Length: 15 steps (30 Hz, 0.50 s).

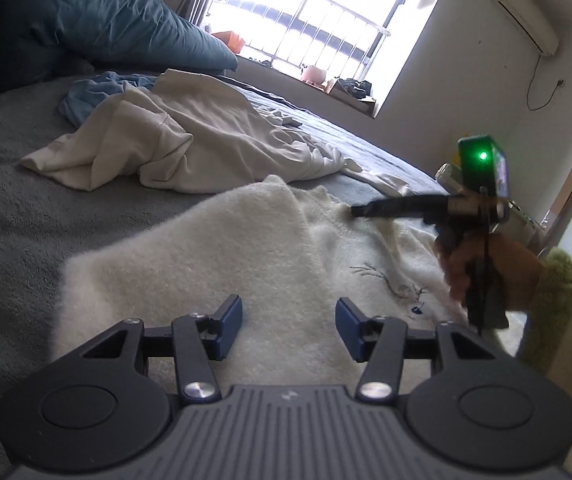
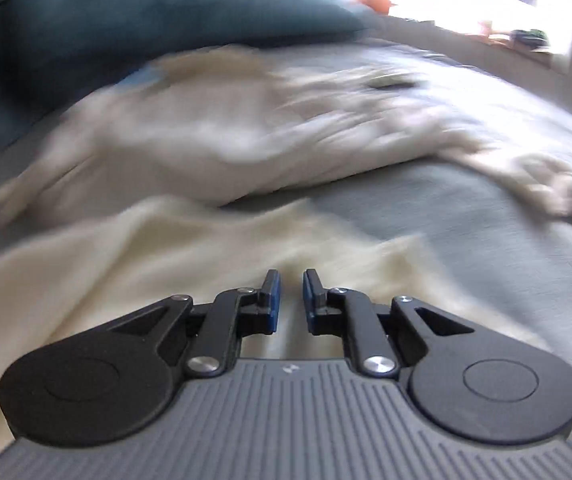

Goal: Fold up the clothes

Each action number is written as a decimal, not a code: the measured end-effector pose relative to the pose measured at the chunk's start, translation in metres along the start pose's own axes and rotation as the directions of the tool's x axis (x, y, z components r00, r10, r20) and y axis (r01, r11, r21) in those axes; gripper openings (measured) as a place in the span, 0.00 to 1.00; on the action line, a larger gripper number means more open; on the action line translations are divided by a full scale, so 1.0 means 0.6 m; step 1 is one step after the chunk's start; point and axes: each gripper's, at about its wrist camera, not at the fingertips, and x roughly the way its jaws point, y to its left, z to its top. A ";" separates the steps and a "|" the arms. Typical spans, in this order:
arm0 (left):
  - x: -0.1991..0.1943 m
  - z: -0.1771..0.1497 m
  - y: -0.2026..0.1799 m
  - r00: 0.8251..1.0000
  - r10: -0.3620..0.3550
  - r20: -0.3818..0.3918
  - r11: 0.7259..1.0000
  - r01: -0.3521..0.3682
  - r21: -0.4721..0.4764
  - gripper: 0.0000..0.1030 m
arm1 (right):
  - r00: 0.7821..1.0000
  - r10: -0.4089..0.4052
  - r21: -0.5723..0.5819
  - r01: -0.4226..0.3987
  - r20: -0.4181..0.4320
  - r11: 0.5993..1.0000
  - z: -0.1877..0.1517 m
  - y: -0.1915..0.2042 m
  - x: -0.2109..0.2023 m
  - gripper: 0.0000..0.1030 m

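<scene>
Bed (image 1: 14,216), grey cover: dark teal pillow (image 1: 86,20) at far left, a crumpled cream garment (image 1: 190,148) beyond, and nearest, a fluffy white sweater (image 1: 214,256) spread flat under the left tool (image 1: 289,328), whose blue pads (image 1: 233,326) stand apart over the knit with nothing between them. Further right, the right tool (image 1: 355,212), held by a hand (image 1: 493,276) in a green cuff, has its tip at a raised fold of the sweater. Its own blurred view shows its pads (image 2: 273,300) nearly together, a narrow gap left; whether cloth is pinched cannot be told.
</scene>
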 end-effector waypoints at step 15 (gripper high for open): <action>0.006 -0.003 -0.002 1.000 0.007 -0.008 1.000 -0.007 0.010 0.55 | 0.976 0.000 -0.020 -0.005 -0.216 1.000 -0.033 -0.084 -0.041 0.08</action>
